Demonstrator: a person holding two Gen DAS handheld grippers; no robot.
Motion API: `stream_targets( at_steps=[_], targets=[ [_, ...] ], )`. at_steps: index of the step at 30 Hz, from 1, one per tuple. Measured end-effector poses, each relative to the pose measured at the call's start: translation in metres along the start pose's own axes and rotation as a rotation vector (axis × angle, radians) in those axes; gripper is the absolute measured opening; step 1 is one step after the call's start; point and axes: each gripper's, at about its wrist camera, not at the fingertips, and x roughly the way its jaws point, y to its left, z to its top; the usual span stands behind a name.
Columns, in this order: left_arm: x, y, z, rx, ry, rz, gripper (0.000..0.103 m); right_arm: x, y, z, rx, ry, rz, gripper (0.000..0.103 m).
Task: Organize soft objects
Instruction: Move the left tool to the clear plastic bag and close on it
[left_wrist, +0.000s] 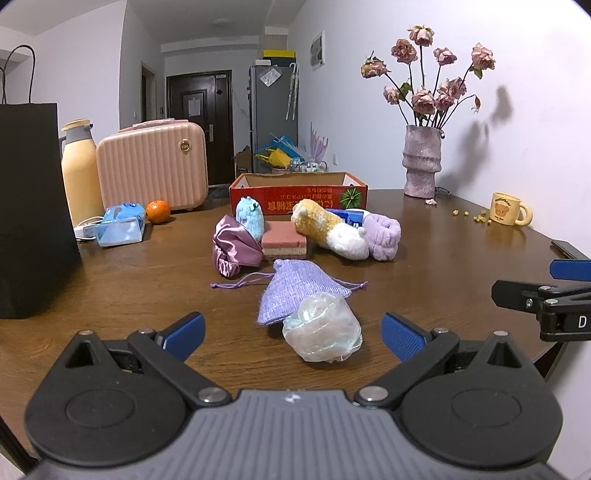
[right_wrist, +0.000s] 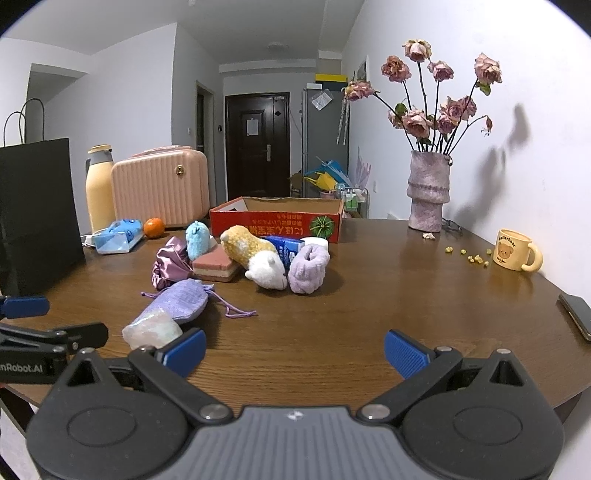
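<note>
Far left, black bag (left_wrist: 33, 206) stands at the table (left_wrist: 147, 288) edge, w/ flask (left_wrist: 79, 173) and pink case (left_wrist: 151, 168) behind it. Tissue pack (left_wrist: 122, 223) and orange (left_wrist: 158, 211) lie in front of the case; bare wood betw. them and the soft pile.

Left gripper (left_wrist: 293, 334) is spread wide, nothing in it, low over the near edge. Clear plastic wad (left_wrist: 322, 328) sits betw. its fingers but apart from both pads. Knit pouch (left_wrist: 295, 291) touches the wad's far side, cords trailing left and right.

Mid-table, the cluster: satin pouch (left_wrist: 232, 249), blue plush (left_wrist: 251, 216), sponge (left_wrist: 284, 242), yellow-white plush (left_wrist: 328, 230), purple scrunchie (left_wrist: 384, 234), packed touching or nearly so. Blue carton (right_wrist: 286, 249) is wedged behind the plush. Red box (left_wrist: 297, 194), open top, stands just behind them, near the far edge.

Right gripper (right_wrist: 294, 354) also gapes, empty, over bare wood; its left pad is just beside the wad. Open room runs right of the scrunchie: wide clear wood up to vase (right_wrist: 428, 192), mug (right_wrist: 517, 251) and scattered crumbs (right_wrist: 469, 254) by the wall. Phone (right_wrist: 576, 314) lies at the right edge.
</note>
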Motion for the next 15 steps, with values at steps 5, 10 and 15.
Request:
stream_targets(
  at_steps=[5, 10, 15],
  targets=[
    [0.008, -0.001, 0.0, -0.001, 0.014, 0.001, 0.103, 0.007, -0.002, 0.001, 0.005, 0.013, 0.0, 0.103],
    [0.016, -0.001, 0.0, 0.0, 0.029, 0.002, 0.103, 0.012, -0.004, 0.0, 0.01, 0.025, 0.002, 0.103],
    [0.024, -0.003, 0.0, 0.004, 0.045, 0.004, 0.103, 0.021, -0.007, 0.0, 0.018, 0.038, 0.002, 0.103]
  ],
)
